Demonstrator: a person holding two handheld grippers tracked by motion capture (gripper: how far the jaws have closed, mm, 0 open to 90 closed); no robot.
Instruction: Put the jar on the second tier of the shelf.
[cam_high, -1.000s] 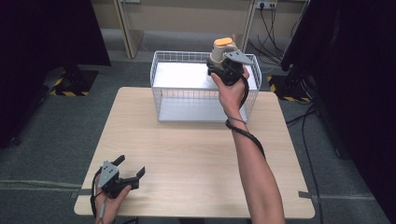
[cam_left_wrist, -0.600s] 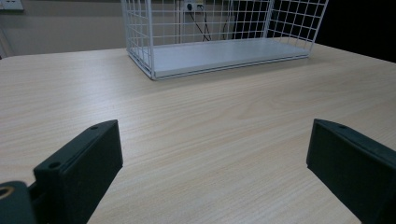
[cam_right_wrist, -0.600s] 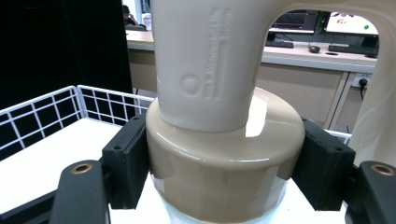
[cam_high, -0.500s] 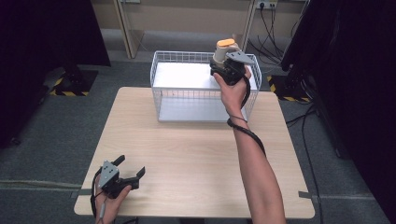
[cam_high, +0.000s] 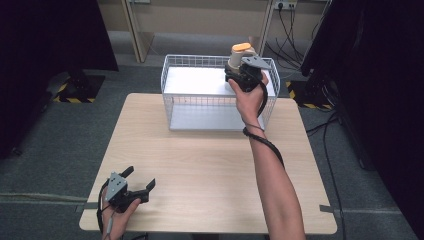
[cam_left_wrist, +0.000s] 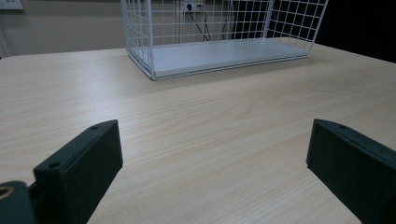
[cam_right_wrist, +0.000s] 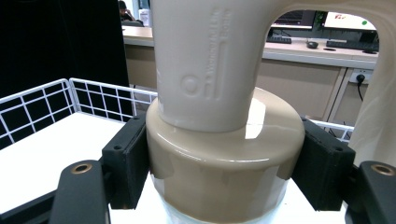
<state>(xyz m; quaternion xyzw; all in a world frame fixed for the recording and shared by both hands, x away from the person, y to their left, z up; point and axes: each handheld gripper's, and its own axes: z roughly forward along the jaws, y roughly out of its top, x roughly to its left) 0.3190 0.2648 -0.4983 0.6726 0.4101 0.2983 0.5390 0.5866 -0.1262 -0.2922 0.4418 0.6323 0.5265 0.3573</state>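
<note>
Currently the right claw (cam_right_wrist: 219, 168) grips the beige plastic oil bottle (cam_right_wrist: 224, 154) by its cap over the white wire basket (cam_high: 172, 107) at the tabletop's far edge, the left claw (cam_high: 137, 182) idle and open near the near-left corner; the glossy round cap could slip or twist, dropping onto the rim.

both tongs (cam_high: 137, 186) (cam_high: 239, 70) are black with blocky jaws, brass-ringed screw holes and a grey three-cornered plate on top. black cables trail off them, one coiling round the bare, sleeveless forearm.

Open tabletop (cam_high: 210, 165) lies between my left gripper (cam_high: 136, 181) and the wire basket (cam_high: 172, 107). Basket walls bar level entry; its open top admits my right gripper (cam_high: 239, 75).
</note>
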